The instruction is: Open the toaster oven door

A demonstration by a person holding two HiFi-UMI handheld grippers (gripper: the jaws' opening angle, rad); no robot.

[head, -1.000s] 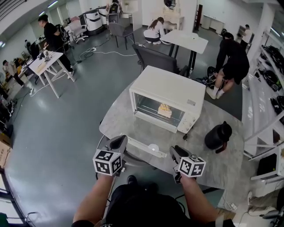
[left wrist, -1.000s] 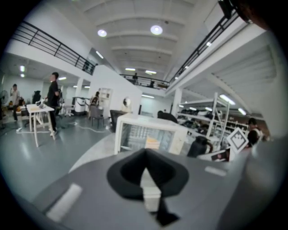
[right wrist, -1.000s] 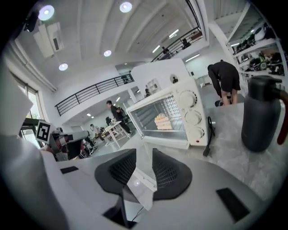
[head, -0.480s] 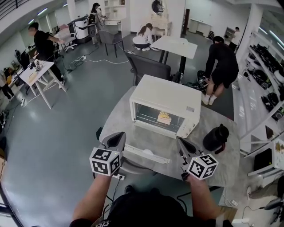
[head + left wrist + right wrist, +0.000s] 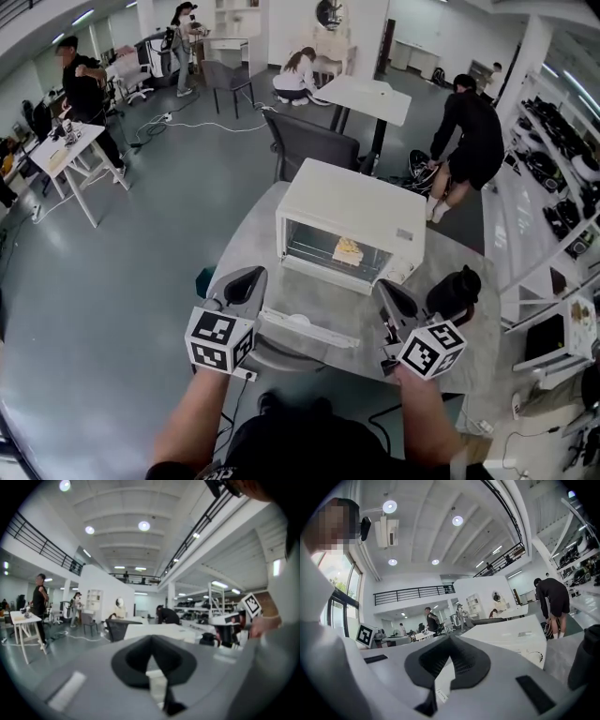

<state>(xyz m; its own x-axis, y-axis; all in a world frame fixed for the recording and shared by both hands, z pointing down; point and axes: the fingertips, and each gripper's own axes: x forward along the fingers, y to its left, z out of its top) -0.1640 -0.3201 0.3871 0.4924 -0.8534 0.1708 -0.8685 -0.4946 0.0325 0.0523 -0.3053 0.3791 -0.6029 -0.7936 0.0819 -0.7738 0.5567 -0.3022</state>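
- While both tongs hang over the near edge of the grey table (image 5: 251,234), the toaster oven (image 5: 352,202) stands on that table at frame centre. Its door (image 5: 309,330) is folded down flat toward the bottom of the frame.
- Change, door: none. It lay open in the same way a second ago.
- Change, left tongs (image 5: 248,278): the tip was level with the door's left end. It now sits above that end in the frame.
- Change, right tongs (image 5: 386,291): they were at the door's right end. They have drawn off to the right and now sit near the black jug (image 5: 455,292), at lower right of centre.
- State, left tongs: jaws fully together, nothing gripped.
- State, right tongs: jaws fully together, nothing gripped.
- Count, on the table: one toaster oven, one door, one black jug.
- Count, inside the oven: one pale piece of food (image 5: 348,249) on the rack.
- Count, tongs: two, each carrying one marker cube.
- Count, background: at least five people in the upper part of the frame, and two white tables.
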